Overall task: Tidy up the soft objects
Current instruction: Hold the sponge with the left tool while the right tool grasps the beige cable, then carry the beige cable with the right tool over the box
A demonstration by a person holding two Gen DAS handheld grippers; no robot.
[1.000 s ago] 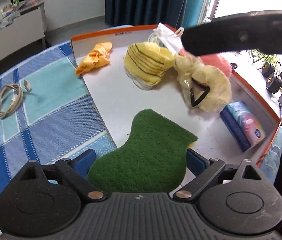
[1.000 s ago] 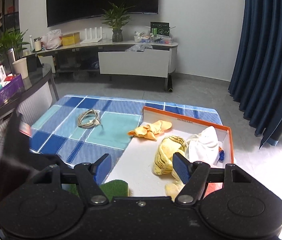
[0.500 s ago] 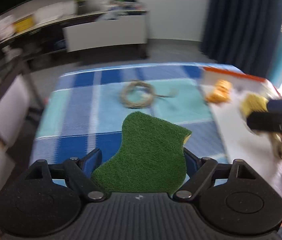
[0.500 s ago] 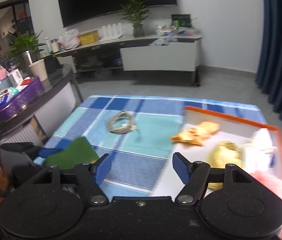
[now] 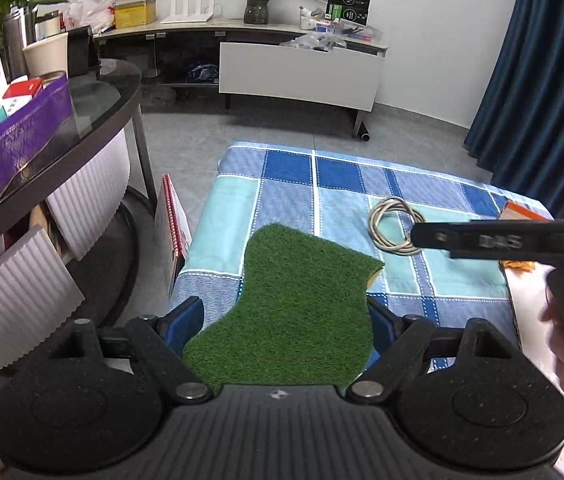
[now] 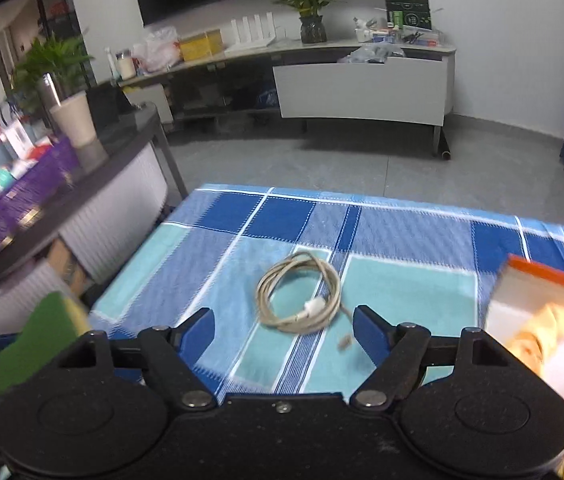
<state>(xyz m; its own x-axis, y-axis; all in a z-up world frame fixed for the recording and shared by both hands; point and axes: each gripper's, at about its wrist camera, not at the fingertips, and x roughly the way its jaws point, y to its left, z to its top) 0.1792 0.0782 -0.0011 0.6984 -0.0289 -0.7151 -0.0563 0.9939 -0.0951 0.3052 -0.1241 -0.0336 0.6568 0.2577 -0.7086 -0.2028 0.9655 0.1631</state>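
The green sponge point(image 5: 293, 312) has left the white tray point(image 6: 537, 308) and now hangs over the near left corner of the bench point(image 5: 313, 196), which wears a blue checked cloth. The left tool point(image 5: 287, 324) pinches it from both sides, pads pressed on its edges. The right tool point(image 6: 283, 330) has swung away from the tray too and now looks down at the coiled cable point(image 6: 299, 298) in the middle of the bench; its jaws are opening wide with nothing between them. To do this well, lower the sponge flat onto bare cloth, away from the cable, and let go gently.
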